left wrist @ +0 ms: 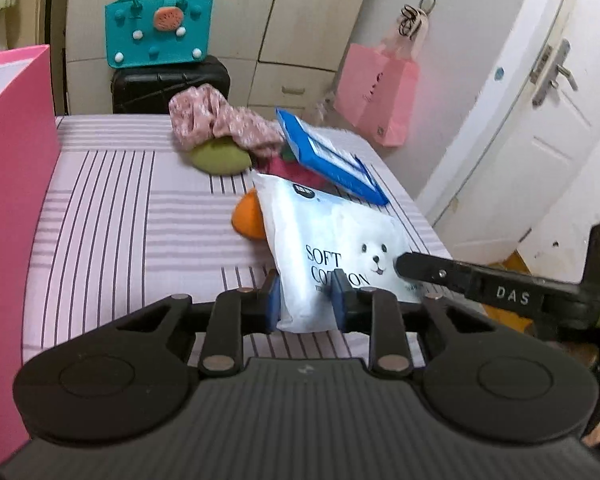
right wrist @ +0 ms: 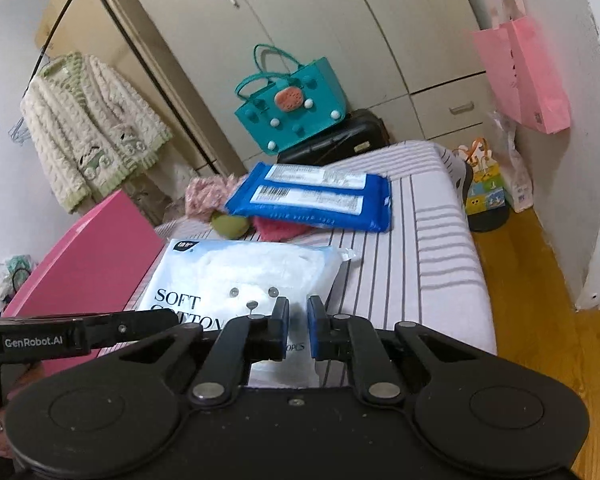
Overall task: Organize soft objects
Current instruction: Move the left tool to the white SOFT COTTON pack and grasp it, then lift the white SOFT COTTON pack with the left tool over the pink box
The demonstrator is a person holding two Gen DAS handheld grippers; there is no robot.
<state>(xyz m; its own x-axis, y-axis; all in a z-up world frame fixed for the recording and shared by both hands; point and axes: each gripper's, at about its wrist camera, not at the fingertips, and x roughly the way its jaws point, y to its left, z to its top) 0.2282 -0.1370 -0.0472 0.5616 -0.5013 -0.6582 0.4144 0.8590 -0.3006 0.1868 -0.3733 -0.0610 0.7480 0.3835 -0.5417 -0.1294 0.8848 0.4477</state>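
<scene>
A white "SOFT COTTON" pack with a puppy picture lies tilted on the striped bed sheet. My left gripper is shut on its near lower edge, blue pads pressing both sides. My right gripper pinches the same pack at its near right corner; its black finger reaches in from the right. Behind lie a blue pack, a pink floral cloth, a green soft lump, an orange one and a red fuzzy piece.
A tall pink box stands at the bed's left side. A teal bag sits on a black suitcase beyond the bed. A pink paper bag hangs on the right wall by a white door. Wooden floor lies right.
</scene>
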